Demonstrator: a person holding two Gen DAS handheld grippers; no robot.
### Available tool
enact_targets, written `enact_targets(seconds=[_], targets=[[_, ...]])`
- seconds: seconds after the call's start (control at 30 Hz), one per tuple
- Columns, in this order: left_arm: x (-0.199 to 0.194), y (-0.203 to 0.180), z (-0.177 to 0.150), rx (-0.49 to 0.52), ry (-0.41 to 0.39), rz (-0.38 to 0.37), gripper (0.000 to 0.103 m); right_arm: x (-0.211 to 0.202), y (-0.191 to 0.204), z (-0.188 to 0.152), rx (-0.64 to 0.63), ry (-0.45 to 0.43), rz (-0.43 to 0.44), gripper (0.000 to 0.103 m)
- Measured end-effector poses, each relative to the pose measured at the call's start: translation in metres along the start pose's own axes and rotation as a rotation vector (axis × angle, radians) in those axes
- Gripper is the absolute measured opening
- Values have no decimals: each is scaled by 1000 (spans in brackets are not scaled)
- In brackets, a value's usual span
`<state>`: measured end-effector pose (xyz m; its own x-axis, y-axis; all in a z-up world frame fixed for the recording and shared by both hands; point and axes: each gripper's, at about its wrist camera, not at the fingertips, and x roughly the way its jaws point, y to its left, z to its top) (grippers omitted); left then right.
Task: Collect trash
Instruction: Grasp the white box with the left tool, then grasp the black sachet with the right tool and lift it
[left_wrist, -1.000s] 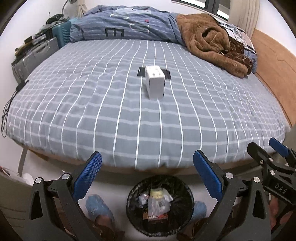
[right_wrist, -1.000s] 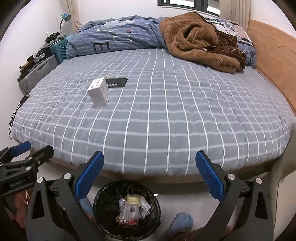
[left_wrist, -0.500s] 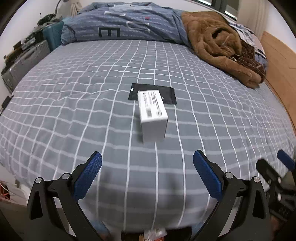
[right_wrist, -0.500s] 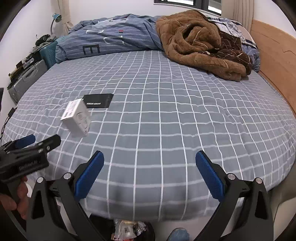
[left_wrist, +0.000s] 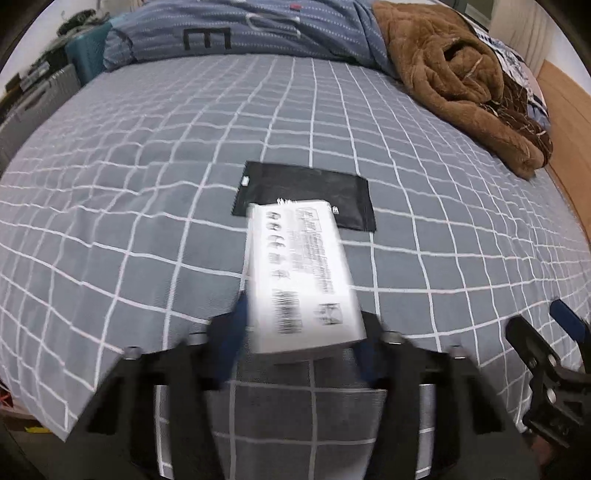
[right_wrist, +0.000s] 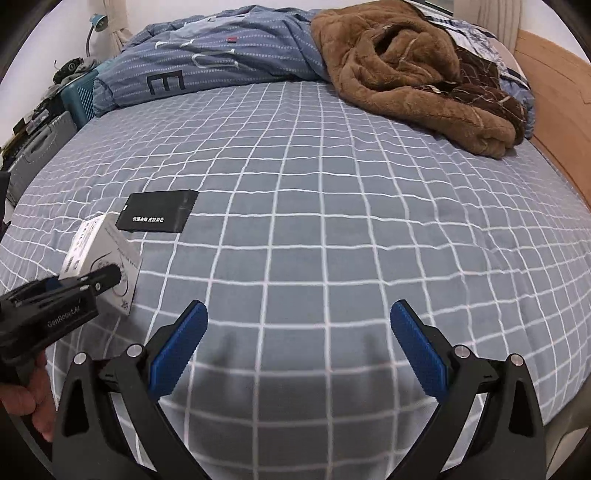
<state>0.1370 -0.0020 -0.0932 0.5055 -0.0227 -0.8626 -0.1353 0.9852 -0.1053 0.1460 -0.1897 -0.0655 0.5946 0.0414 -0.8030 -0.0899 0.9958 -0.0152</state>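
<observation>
A white printed carton (left_wrist: 303, 273) stands on the grey checked bed (left_wrist: 147, 184). My left gripper (left_wrist: 299, 339) has closed its blue pads on the carton's two sides; the frame is blurred. In the right wrist view the carton (right_wrist: 107, 254) is at the left, with the left gripper (right_wrist: 74, 288) on it. A flat black packet (left_wrist: 306, 192) lies just behind the carton; it also shows in the right wrist view (right_wrist: 157, 216). My right gripper (right_wrist: 299, 350) is open and empty over the bed's near edge.
A brown fleece blanket (right_wrist: 417, 74) and a blue duvet (right_wrist: 221, 51) lie at the far side of the bed. A wooden headboard (right_wrist: 554, 99) runs along the right. Suitcases and boxes (right_wrist: 40, 136) stand at the left.
Both grippers moved forward over the bed, and the bin dropped out of view. My left gripper reached the carton and closed on it. The right gripper stayed open.
</observation>
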Motion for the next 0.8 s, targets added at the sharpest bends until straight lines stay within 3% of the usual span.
enact_targets(seconds=[0.2,0.53,0.8], targets=[[-19,25,-1,4,-22,4,38,26,35,21,-28,9,34,95],[-41,120,9,-68,-53,75,38,64,123,67,-38,9,101,95],[-40,157,9,-82,-62,109,38,108,175,87,-21,81,111,95]])
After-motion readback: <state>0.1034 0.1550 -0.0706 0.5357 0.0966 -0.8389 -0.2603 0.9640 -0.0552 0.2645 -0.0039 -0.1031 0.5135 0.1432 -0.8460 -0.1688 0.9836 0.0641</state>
